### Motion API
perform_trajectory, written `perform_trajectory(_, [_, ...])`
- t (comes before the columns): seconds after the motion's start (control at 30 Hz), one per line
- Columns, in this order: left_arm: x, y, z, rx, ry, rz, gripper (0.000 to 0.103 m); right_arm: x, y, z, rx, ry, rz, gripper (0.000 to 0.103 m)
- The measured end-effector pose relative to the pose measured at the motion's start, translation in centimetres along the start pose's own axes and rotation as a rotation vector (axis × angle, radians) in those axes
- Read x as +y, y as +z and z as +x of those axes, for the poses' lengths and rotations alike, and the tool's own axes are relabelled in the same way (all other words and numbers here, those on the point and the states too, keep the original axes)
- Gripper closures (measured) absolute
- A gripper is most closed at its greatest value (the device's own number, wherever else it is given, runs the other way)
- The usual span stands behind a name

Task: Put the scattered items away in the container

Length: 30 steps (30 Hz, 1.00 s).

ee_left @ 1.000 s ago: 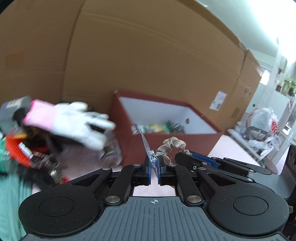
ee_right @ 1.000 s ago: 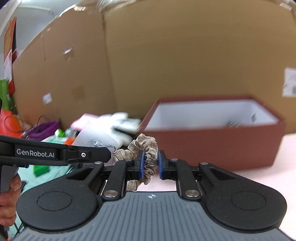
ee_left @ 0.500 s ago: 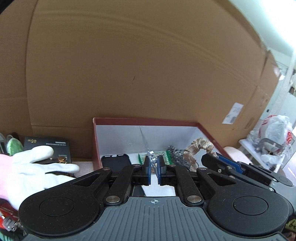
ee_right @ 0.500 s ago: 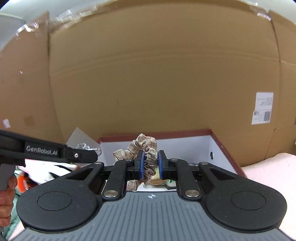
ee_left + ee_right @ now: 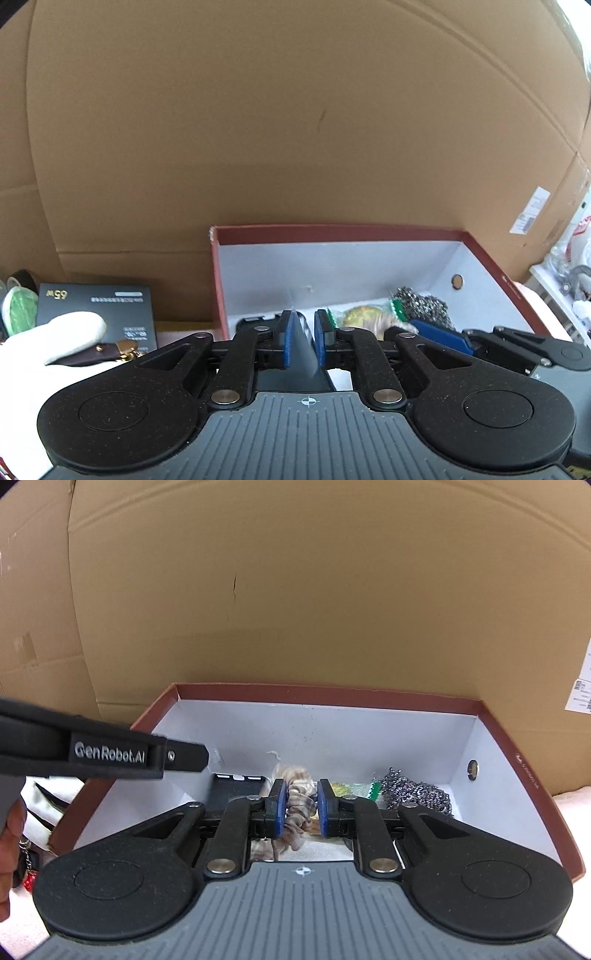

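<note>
The red box with a white inside [image 5: 369, 254] [image 5: 332, 723] stands against the cardboard wall. It holds a steel scourer [image 5: 413, 794], a green-and-yellow packet [image 5: 351, 788] and a black case [image 5: 236, 790]. My left gripper [image 5: 302, 341] is over the box's near left part, jaws slightly apart, with a clear plastic bag [image 5: 301, 343] between them. My right gripper [image 5: 300, 808] is over the box's middle, its jaws loosened around a plaid scrunchie [image 5: 297, 808] that hangs blurred between them.
A black "65w" carton [image 5: 98, 314], a white glove [image 5: 48, 354] and a brown strap with a gold clasp [image 5: 107, 349] lie left of the box. Tall cardboard sheets [image 5: 295, 590] close off the back. The left gripper's arm [image 5: 103, 755] crosses the right wrist view.
Both grippers moved forward and down over the box. Their jaws have parted a little; the scrunchie is slipping downward, and the clear bag sits lower between the left jaws.
</note>
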<state>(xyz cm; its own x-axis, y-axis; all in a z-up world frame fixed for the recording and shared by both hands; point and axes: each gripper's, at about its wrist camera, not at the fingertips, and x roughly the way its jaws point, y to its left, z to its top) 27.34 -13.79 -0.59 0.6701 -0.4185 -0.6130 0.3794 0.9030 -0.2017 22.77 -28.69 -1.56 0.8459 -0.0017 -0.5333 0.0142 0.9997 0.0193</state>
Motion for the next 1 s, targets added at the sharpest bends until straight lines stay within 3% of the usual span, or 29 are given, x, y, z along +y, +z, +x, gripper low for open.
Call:
perform_trajectory(0.07, [0.1, -0.1, -0.3, -0.011, -0.010, -0.001, 0.059, 0.1, 0.0, 0.2, 0.002, -0.006, -0.005, 0.083])
perform_trajectory(0.13, [0.2, -0.1, -0.7, -0.024, -0.016, 0.002, 0.042, 0.3, 0.1, 0.4, 0.000, -0.012, -0.013, 0.075])
perform_trajectory(0.17, [0.1, -0.1, -0.9, -0.028, -0.019, 0.006, 0.039, 0.4, 0.2, 0.3, -0.004, -0.014, -0.017, 0.064])
perform_trajectory(0.2, [0.1, -0.2, -1.1, -0.034, -0.010, 0.010, 0.028, 0.6, 0.0, 0.0, -0.013, -0.019, -0.022, 0.053])
perform_trajectory(0.33, [-0.3, -0.5, -2.4, -0.082, -0.023, 0.040, 0.011, 1.1, 0.1, -0.9, -0.046, -0.025, -0.048, 0.042])
perform_trajectory(0.4, [-0.5, -0.8, -3.2, -0.106, -0.002, 0.049, 0.000, 1.3, 0.1, -1.4, -0.065, -0.020, -0.051, 0.027])
perform_trajectory(0.6, [-1.4, -0.4, -4.8, -0.148, 0.060, 0.049, 0.000, 1.1, -0.5, -3.6, -0.119, -0.029, -0.062, 0.003])
perform_trajectory(0.73, [-1.5, -0.9, -5.3, -0.135, 0.074, 0.000, 0.000, 0.6, -1.1, -5.5, -0.134, -0.023, -0.051, 0.001])
perform_trajectory(1.0, [-2.8, -4.4, -7.9, -0.153, 0.087, 0.010, 0.000, 0.5, -2.2, -8.8, -0.154, -0.053, -0.051, 0.000])
